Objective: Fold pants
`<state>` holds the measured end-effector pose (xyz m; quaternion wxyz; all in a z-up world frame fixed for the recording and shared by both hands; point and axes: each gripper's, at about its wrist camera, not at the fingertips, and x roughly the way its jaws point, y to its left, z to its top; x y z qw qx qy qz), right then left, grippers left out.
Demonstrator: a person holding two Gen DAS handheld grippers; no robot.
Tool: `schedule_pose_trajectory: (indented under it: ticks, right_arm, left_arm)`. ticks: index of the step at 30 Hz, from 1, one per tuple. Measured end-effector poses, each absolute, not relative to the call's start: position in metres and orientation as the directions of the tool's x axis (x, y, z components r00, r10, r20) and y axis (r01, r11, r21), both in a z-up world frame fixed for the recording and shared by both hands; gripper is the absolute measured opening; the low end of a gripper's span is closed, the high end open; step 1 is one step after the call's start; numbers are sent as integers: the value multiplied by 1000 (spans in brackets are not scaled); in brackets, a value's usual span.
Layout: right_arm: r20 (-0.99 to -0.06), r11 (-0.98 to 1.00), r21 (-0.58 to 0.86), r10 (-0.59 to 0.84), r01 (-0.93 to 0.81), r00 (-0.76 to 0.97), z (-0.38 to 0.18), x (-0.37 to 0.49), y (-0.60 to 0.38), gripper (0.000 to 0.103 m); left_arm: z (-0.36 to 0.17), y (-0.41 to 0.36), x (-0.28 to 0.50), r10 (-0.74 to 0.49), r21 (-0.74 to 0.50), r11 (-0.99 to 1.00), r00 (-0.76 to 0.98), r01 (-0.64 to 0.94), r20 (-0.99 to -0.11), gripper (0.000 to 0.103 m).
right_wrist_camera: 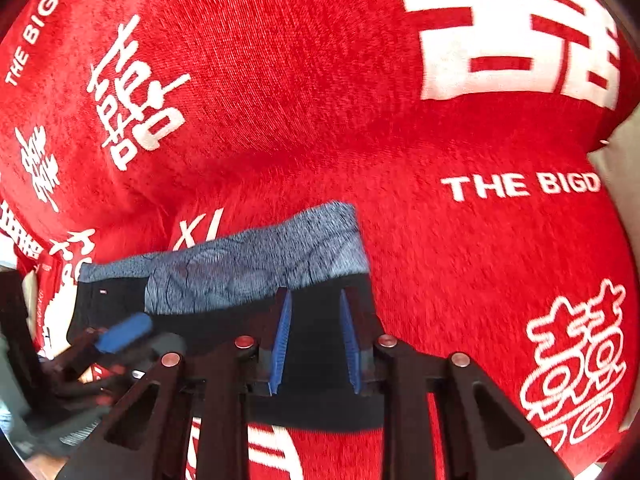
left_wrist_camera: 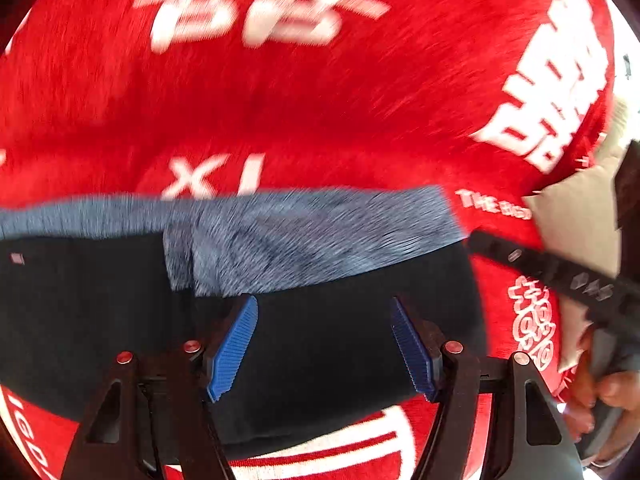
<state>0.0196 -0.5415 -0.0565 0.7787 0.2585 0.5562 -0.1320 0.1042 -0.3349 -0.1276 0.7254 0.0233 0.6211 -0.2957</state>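
Dark navy pants (left_wrist_camera: 100, 300) lie folded on a red blanket (left_wrist_camera: 280, 100), with a grey-blue mottled band (left_wrist_camera: 300, 236) along their far edge. My left gripper (left_wrist_camera: 323, 304) hovers over the dark cloth, its blue pads wide apart and nothing pinched between them. In the right wrist view the same pants (right_wrist_camera: 256, 272) lie low and left of centre. My right gripper (right_wrist_camera: 315, 296) stands over their right end, the pads a narrow gap apart, with dark cloth showing in the gap and neither pad seen pressing on it. The left gripper's blue pad (right_wrist_camera: 124, 332) shows at the lower left.
The red blanket (right_wrist_camera: 280, 100) carries large white characters and lettering and stretches far beyond the pants. A cream cushion (left_wrist_camera: 580, 208) lies at its right edge. The right gripper's black body (left_wrist_camera: 560, 276) and a hand (left_wrist_camera: 608, 392) holding it cross the right side.
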Motion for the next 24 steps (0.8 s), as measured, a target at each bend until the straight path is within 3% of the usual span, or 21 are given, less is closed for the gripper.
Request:
schedule_pose_trajectory:
  ticks: [5,10,16,20,24]
  right_arm:
    - [-942,842,278,144,463,304,-89,40,-533,27]
    - [-945,844,273,147,462,291,-111,42,-530,27]
    - [-958,873,258,174,414,230,-109,50,-529,29]
    - [-963,891,241,169,386,210,-102,50,-525,33]
    - [-973,911,182,113,369,201,-87,40,-509,46]
  left_arm:
    - [-152,-310,103,-434,-388,825,23,411,-901,70]
    - [-151,-316,98,-409,-350,825,42,443,-911,70]
    - [-143,-297,94,-324,-277,894,80,352,-943,71]
    - [-136,-259,87,-317,-292,928,81,229,-945,71]
    - [-128,-227,77,-307,-286,942,109,174,-945,71]
